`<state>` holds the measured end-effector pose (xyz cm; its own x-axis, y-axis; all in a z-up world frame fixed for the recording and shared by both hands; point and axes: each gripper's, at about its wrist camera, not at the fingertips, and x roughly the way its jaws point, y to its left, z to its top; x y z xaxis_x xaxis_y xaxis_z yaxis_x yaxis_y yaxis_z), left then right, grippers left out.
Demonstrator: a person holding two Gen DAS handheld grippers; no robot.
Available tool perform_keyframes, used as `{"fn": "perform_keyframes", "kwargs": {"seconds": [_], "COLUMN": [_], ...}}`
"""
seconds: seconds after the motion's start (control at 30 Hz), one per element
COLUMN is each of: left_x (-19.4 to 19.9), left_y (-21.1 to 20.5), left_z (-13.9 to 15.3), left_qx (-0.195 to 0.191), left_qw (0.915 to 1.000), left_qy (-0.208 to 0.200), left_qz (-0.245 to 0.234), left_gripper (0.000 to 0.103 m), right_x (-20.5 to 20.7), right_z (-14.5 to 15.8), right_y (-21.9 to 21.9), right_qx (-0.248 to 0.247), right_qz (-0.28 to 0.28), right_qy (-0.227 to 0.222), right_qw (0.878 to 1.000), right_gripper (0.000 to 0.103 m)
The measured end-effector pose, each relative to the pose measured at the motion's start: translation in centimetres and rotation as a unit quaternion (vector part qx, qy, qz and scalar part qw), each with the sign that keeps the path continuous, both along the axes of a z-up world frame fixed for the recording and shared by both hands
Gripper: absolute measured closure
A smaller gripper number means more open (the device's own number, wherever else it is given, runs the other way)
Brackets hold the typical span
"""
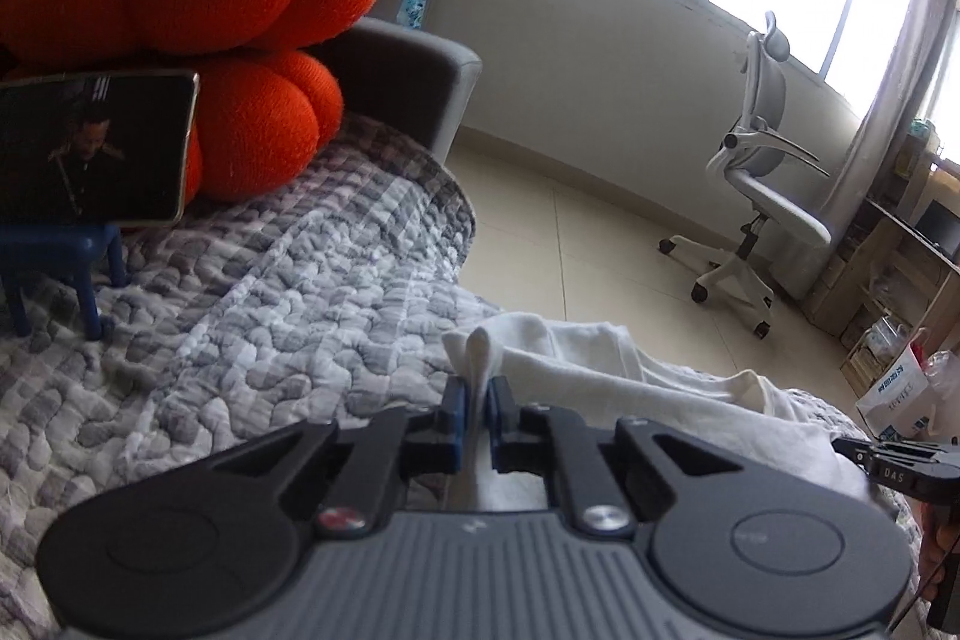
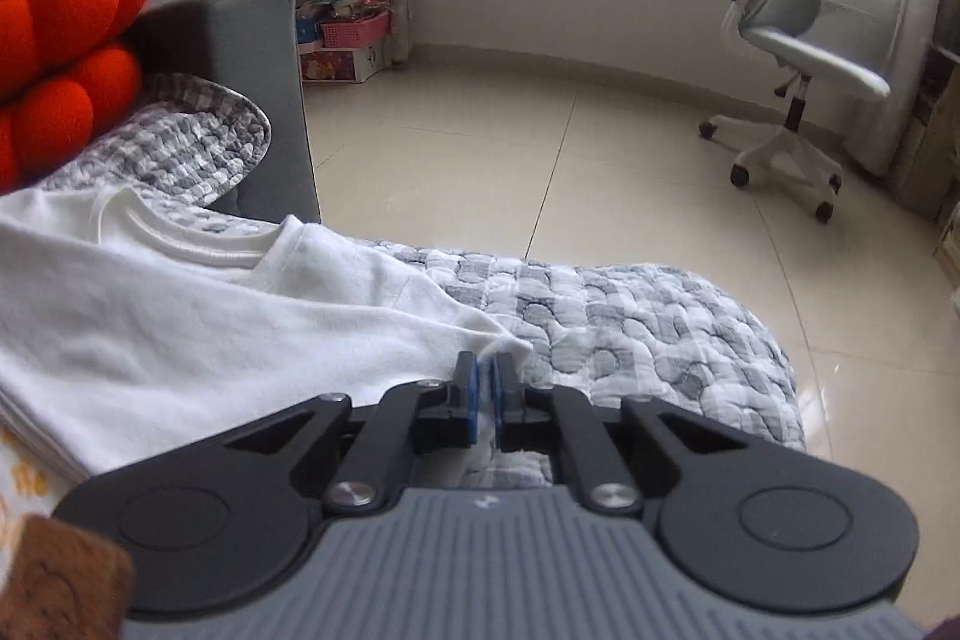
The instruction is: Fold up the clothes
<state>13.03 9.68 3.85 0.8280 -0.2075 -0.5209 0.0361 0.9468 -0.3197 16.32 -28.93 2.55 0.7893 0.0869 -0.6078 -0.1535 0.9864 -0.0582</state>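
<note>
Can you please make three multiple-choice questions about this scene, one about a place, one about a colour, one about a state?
1. Where does the white T-shirt lie?
A. on the quilted grey blanket
B. on the floor
C. on the office chair

2. What colour is the knotted cushion?
A. blue
B. orange-red
C. green

3. How does the left gripper stand?
A. wide open
B. shut on nothing
C. shut on the T-shirt

Key: 1 A, the shirt spreads over the blanket; 2 B, its lobes are orange-red in both views; 3 C, a white fold stands pinched between its blue pads.
</note>
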Motion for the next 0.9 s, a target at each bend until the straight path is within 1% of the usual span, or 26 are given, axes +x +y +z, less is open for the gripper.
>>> {"fn": "perform_keyframes", "kwargs": {"seconds": [0.1,0.13,0.17,0.2,0.23,0.3,0.33,0.4,0.47,0.53,0.57,0.6,0.63,0.7,0.73,0.8,0.9], "left_x": [0.8,0.9,0.8,0.6,0.3,-0.4,-0.7,-1.2,-1.3,-1.4,-1.5,-1.7,-1.8,-2.0,-2.0,-2.2,-2.7], "left_y": [0.3,0.4,0.5,0.7,1.0,1.3,1.3,0.9,-0.1,-0.5,-0.4,-0.2,-0.1,0.1,0.2,0.5,0.7], "left_z": [-0.6,-0.5,-0.4,-0.3,-0.2,-0.2,-0.3,-0.6,-1.0,-1.1,-1.1,-0.8,-0.7,-0.5,-0.5,-0.9,-1.0], "left_qx": [-0.008,-0.006,-0.003,-0.003,-0.007,-0.014,-0.014,-0.011,0.008,0.015,0.011,0.002,0.001,-0.001,-0.004,-0.014,-0.016], "left_qw": [0.9999,0.9999,0.9999,0.9999,0.9998,0.9997,0.9997,0.9998,0.9998,0.9995,0.9994,0.9994,0.9995,0.9995,0.9995,0.9991,0.9991], "left_qy": [0.014,0.015,0.015,0.015,0.015,0.014,0.015,0.018,0.020,0.026,0.030,0.031,0.031,0.030,0.031,0.037,0.035], "left_qz": [0.000,0.000,0.003,0.006,0.009,0.013,0.013,0.006,0.003,0.008,0.012,0.013,0.012,0.010,0.010,0.013,0.014], "left_gripper": [0.094,0.091,0.090,0.090,0.087,0.085,0.085,0.085,0.086,0.089,0.092,0.094,0.097,0.099,0.099,0.100,0.099], "right_x": [-0.4,-0.9,-1.7,-2.5,-3.3,-4.2,-4.4,-4.9,-5.3,-5.3,-5.2,-5.4,-5.7,-6.3,-6.4,-6.6,-6.4], "right_z": [1.5,2.3,3.1,3.7,4.1,3.7,3.1,1.4,0.8,0.9,1.2,1.4,1.4,1.6,1.2,0.3,0.3], "right_y": [-0.6,-0.7,-0.6,-0.5,-0.4,0.4,0.8,1.4,1.4,1.2,1.2,1.3,1.5,1.8,1.9,1.8,1.4], "right_qx": [0.015,0.025,0.036,0.048,0.056,0.052,0.045,0.019,0.009,0.015,0.018,0.014,0.006,-0.010,-0.016,-0.021,-0.002], "right_qz": [-0.019,-0.021,-0.014,-0.003,0.012,0.044,0.055,0.068,0.073,0.063,0.056,0.056,0.060,0.069,0.071,0.075,0.065], "right_qy": [-0.002,-0.015,-0.028,-0.040,-0.042,-0.016,0.004,0.018,0.006,0.007,0.011,0.012,0.012,0.010,0.011,-0.001,0.000], "right_qw": [1.000,0.999,0.999,0.998,0.997,0.998,0.997,0.997,0.997,0.998,0.998,0.998,0.998,0.997,0.997,0.997,0.998], "right_gripper": [0.093,0.088,0.085,0.085,0.085,0.085,0.085,0.085,0.085,0.087,0.087,0.088,0.087,0.087,0.087,0.087,0.087]}}
